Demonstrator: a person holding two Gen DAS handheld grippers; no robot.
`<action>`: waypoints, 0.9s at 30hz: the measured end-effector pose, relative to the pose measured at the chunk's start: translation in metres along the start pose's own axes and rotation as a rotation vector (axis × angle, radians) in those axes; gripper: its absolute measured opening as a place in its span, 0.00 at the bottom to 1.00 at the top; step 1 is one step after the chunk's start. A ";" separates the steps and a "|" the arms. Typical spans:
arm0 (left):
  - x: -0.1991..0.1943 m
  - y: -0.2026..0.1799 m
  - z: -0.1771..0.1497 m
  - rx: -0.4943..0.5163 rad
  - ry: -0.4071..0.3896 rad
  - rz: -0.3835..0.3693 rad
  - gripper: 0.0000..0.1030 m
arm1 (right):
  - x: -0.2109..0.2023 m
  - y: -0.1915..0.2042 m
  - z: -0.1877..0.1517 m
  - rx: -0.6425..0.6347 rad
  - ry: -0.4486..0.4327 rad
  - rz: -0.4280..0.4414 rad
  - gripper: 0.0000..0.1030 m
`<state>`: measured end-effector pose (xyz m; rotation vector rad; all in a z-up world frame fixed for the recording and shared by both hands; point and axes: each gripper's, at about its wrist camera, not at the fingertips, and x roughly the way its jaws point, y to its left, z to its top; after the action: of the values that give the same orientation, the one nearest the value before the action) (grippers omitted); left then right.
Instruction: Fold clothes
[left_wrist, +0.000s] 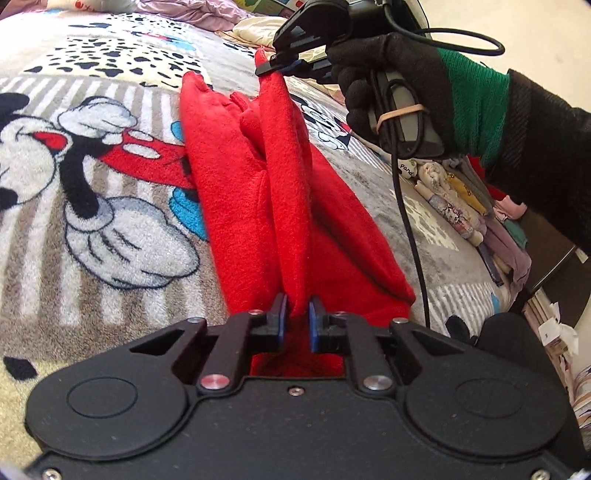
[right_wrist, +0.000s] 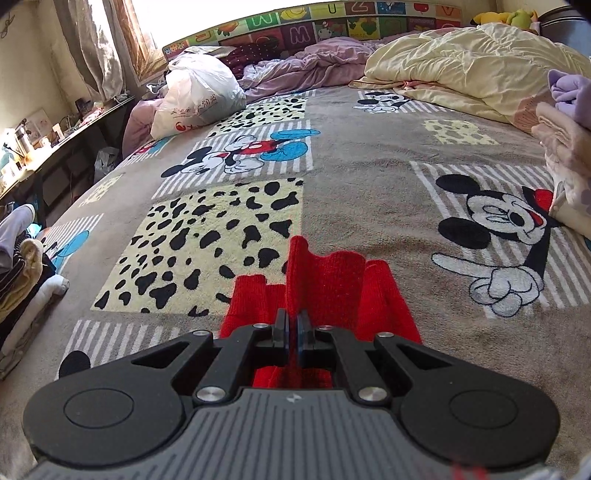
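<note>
A red fleece garment (left_wrist: 258, 184) lies on the Mickey Mouse blanket (left_wrist: 92, 221) that covers the bed. My left gripper (left_wrist: 297, 306) is shut on the near end of the red garment and lifts a fold of it. My right gripper (left_wrist: 271, 64), held by a black-gloved hand, is shut on the far end of the same fold, so the fabric stretches as a raised ridge between the two. In the right wrist view my right gripper (right_wrist: 294, 319) pinches the red garment (right_wrist: 325, 280), whose end sticks out past the fingers above the blanket (right_wrist: 369, 184).
A white plastic bag (right_wrist: 199, 96) and rumpled purple bedding (right_wrist: 303, 62) lie at the far side of the bed. A cream quilt (right_wrist: 472, 62) lies at the far right. Stacked clothes (left_wrist: 465, 206) sit beside the bed. A cluttered desk (right_wrist: 55, 136) stands by the window.
</note>
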<state>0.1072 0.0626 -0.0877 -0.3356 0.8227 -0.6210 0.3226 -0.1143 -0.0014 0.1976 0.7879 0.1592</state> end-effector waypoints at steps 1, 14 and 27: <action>0.000 0.003 0.001 -0.023 0.003 -0.010 0.10 | 0.006 0.003 0.000 -0.007 0.016 -0.007 0.06; -0.009 0.018 0.005 -0.129 -0.008 -0.059 0.11 | -0.004 0.004 0.002 -0.044 -0.021 0.124 0.35; -0.028 0.033 0.018 -0.185 -0.133 0.012 0.35 | -0.118 -0.029 -0.129 -0.277 -0.128 0.261 0.35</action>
<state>0.1191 0.1064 -0.0762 -0.5343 0.7548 -0.5066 0.1499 -0.1523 -0.0159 0.0466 0.6024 0.4949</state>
